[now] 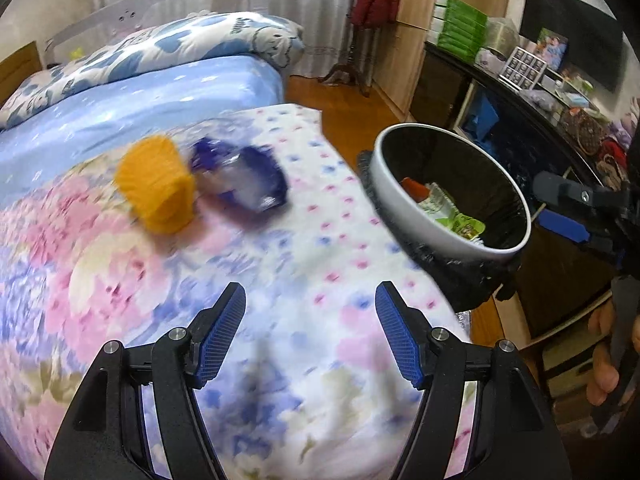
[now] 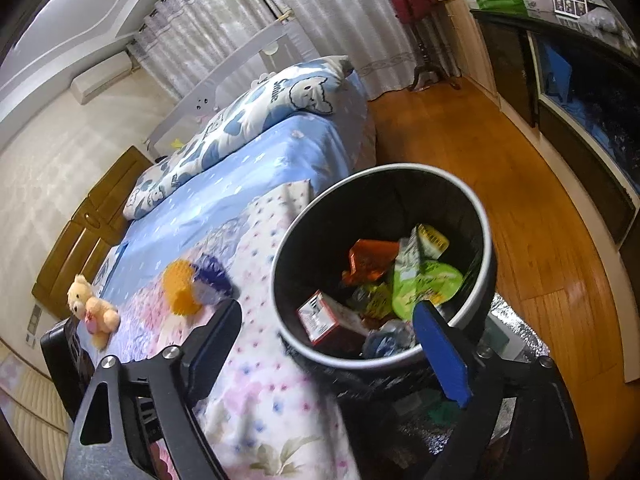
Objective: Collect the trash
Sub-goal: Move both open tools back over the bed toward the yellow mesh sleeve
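Both the left hand-held gripper [image 1: 310, 300] and right hand-held gripper [image 2: 326, 320] gape empty; blurred purple wrapper [image 1: 244, 178], perhaps foil.

Each hand-held gripper has black angular arms with round silver screws at the joints. The left hand-held gripper [image 1: 310, 300] carries blue ribbed pads [image 1: 219, 334]. The right hand-held gripper [image 2: 324, 314] has a smooth blue pad [image 2: 440, 354].

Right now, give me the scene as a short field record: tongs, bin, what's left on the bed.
left tongs: open, nothing between the pads, over the floral quilt
right tongs: open, empty, over the near rim of the bin
bin: round white-rimmed bin with black liner, beside the bed on the wooden floor
bin contents: wrappers, a small red-and-white carton, a green foil lid
left on bed: ribbed orange paper cup touching a crumpled blue-and-clear plastic wrapper
not trash: small beige teddy bear
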A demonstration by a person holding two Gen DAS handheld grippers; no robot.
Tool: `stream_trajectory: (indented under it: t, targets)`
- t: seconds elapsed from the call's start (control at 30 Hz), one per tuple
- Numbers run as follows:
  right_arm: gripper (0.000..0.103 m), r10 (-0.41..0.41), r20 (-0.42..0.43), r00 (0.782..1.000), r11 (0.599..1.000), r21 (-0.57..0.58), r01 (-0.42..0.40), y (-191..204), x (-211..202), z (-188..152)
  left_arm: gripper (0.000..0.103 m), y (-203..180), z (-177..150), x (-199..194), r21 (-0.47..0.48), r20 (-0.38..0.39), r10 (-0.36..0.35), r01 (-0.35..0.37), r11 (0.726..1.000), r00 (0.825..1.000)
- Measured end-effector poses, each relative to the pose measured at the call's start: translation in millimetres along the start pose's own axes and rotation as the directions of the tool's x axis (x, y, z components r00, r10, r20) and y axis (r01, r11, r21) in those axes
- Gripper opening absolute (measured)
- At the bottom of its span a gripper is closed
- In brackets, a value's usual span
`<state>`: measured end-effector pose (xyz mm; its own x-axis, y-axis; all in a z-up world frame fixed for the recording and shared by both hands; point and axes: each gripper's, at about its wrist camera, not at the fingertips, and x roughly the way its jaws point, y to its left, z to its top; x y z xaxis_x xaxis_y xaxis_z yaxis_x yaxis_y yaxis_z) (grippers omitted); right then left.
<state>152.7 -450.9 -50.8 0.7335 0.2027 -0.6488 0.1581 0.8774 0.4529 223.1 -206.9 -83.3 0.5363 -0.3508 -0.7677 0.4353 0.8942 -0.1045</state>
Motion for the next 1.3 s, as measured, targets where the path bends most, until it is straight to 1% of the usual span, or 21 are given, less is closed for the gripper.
stream_trajectory:
  t: [0.2, 0.3, 0.47, 0.6, 1.0, 1.3]
  targets:
    - [0.092, -0.008, -0.026, 1.000, 1.000, -0.018, 0.007, 13.7, 2.2, -16.5, 0.069, 26.1, -11.9, -12.2, -0.050, 0.012, 0.022, -0.022, 0.999, 1.000]
    - [0.093, -0.010, -0.035, 0.999, 0.999, -0.041, 0.009, 23.3, 1.8, -25.9, 0.069, 33.2, -15.9, -17.4, -0.064, 0.019, 0.033, -0.032, 0.997, 0.999]
    - [0.093, -0.015, -0.024, 1.000, 0.996, -0.093, 0.013, 42.7, 0.3, -39.5, 0.070, 46.4, -25.1, -29.6, -0.081, 0.039, 0.057, -0.054, 0.995, 0.998]
    - [0.093, -0.020, -0.010, 1.000, 0.989, -0.147, 0.018, 59.3, 0.6, -48.5, 0.071, 60.1, -35.3, -36.7, -0.100, 0.040, 0.072, -0.068, 0.993, 0.997]
    - [0.093, 0.028, -0.044, 0.999, 0.958, -0.285, -0.039, 108.0, 15.5, -81.8, 0.074, 89.7, -53.1, -53.2, -0.150, 0.054, 0.135, -0.126, 0.981, 0.989]
    - [0.093, 0.057, -0.080, 0.995, 0.949, -0.307, -0.079, 121.2, 29.3, -91.5, 0.074, 104.8, -60.1, -55.0, -0.174, 0.047, 0.155, -0.144, 0.974, 0.987]
